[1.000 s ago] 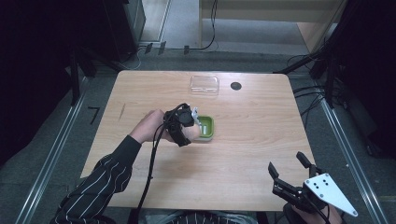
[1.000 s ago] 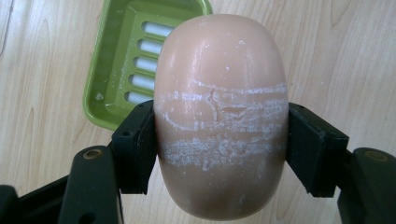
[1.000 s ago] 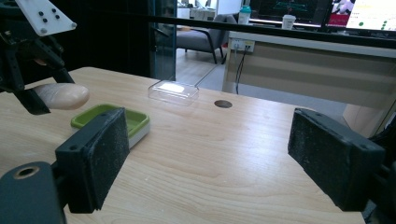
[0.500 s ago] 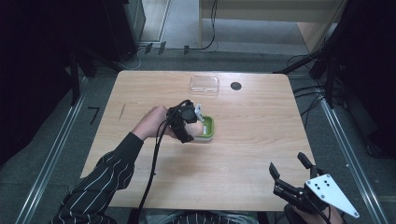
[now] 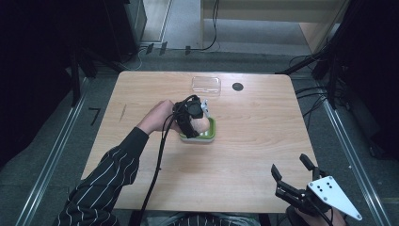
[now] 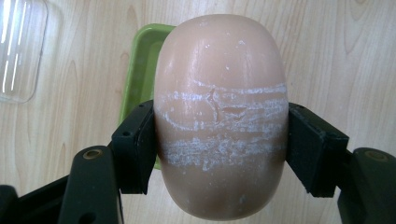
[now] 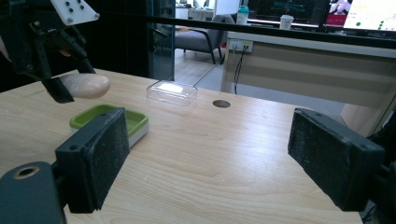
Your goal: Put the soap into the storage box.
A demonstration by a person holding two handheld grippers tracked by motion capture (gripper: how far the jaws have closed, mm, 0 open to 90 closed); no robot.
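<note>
My left gripper is shut on a pale pink oval soap bar, its jaws pressing on the bar's two sides. The soap hangs just above a green soap dish near the table's middle. In the left gripper view the dish shows behind the soap's left side. From the right gripper view, the soap floats over the dish. My right gripper stands open at the table's near right edge, with nothing between its pads.
A clear plastic lid lies at the far side of the table, beyond the dish. A round black grommet sits just to its right. Bare wood stretches between the dish and my right gripper.
My left gripper has carried the soap a little to the right, so that it now hangs over the green dish. The right gripper has stayed put.
</note>
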